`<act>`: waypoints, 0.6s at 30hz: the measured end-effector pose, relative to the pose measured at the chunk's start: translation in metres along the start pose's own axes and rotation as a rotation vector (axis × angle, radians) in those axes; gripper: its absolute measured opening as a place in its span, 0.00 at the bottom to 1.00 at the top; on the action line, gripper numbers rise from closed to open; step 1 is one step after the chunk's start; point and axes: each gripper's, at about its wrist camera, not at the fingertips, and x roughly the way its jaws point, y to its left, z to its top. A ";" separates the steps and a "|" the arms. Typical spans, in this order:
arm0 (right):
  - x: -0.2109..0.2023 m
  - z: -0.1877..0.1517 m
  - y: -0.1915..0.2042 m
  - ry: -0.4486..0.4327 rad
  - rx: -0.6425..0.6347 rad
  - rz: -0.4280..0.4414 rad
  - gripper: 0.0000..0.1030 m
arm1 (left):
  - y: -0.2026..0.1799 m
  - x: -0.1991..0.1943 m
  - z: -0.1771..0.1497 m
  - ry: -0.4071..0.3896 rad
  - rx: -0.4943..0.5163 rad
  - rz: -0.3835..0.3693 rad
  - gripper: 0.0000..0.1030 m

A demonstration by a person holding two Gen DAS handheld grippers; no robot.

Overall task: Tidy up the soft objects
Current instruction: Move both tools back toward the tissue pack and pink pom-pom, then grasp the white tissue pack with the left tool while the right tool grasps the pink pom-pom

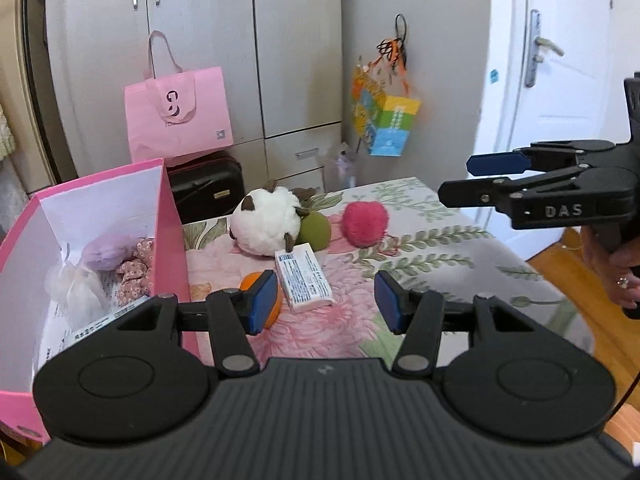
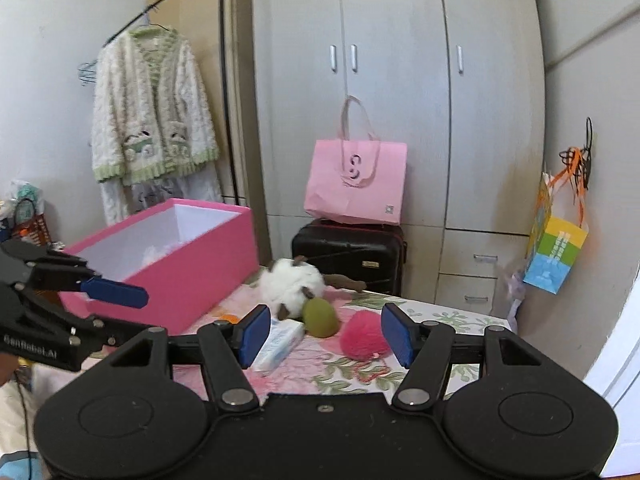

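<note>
Pale wardrobe doors back a floral-covered bed [image 1: 420, 248] where a fuzzy pink ball [image 1: 366, 224], white plush [image 1: 267, 220] and green egg-shaped toy [image 1: 316, 231] lie loose beside the open pink cardboard box [image 1: 170, 216] (some soft items already inside). Both the left tongs [image 1: 325, 300] and right tongs [image 2: 324, 334] are spread and empty, so this looks like the approach to another pick. The next move calls for closing one pair on the nearest toy.
</note>
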 end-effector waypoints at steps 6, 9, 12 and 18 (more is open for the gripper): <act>0.040 -0.007 -0.019 0.052 0.035 -0.001 0.65 | -0.009 0.037 -0.002 0.011 -0.017 0.006 0.50; 0.060 -0.011 -0.030 0.090 0.078 0.030 0.65 | -0.014 0.059 0.001 -0.002 -0.014 0.032 0.50; 0.078 -0.014 -0.039 0.117 0.121 0.050 0.65 | -0.013 0.084 0.007 0.026 -0.031 0.038 0.50; 0.113 -0.010 -0.049 0.155 0.116 0.081 0.65 | -0.002 0.136 0.016 0.170 -0.108 0.109 0.49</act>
